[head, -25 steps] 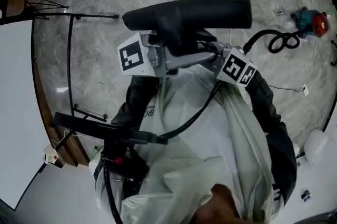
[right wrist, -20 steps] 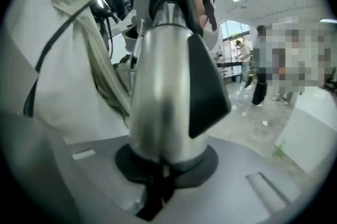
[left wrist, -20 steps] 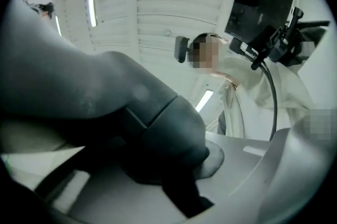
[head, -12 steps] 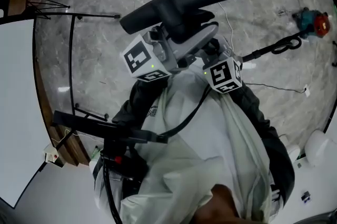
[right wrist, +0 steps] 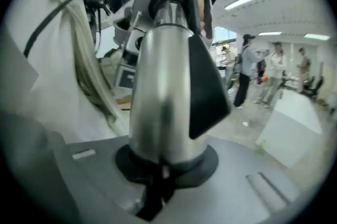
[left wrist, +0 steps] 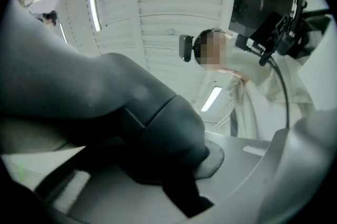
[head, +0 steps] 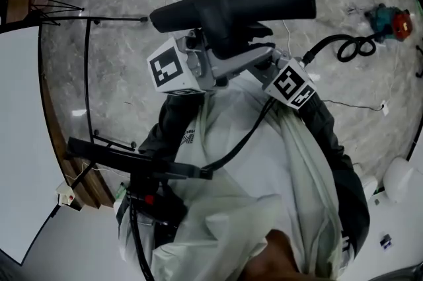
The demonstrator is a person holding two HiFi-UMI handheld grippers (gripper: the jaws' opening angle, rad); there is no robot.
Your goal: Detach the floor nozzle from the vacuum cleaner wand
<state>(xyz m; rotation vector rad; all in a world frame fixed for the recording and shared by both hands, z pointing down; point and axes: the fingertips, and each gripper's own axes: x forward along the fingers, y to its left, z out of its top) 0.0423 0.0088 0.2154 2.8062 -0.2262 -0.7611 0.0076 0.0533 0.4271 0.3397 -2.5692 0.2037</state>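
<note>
In the head view the dark floor nozzle (head: pixel 231 5) is held up crosswise in front of my chest. My left gripper (head: pixel 198 65), with its marker cube, is shut on the nozzle's dark grey neck (left wrist: pixel 158 133), which fills the space between its jaws. Just right of it, my right gripper (head: pixel 268 65) is shut on the silver wand tube (right wrist: pixel 163 107), which stands between its jaws with a black clip (right wrist: pixel 208 86) on one side. The joint between neck and tube is hidden behind the grippers.
A black hose loop (head: pixel 347 48) and a teal and red tool (head: pixel 390 20) lie on the marble floor at the right. A black stand (head: pixel 89 75) and a white table (head: pixel 20 141) are at the left. People (right wrist: pixel 263 78) stand far off.
Half a second ago the nozzle was tilted with its right end raised; now it lies level again. The right gripper's cube has swung back out to the right.
</note>
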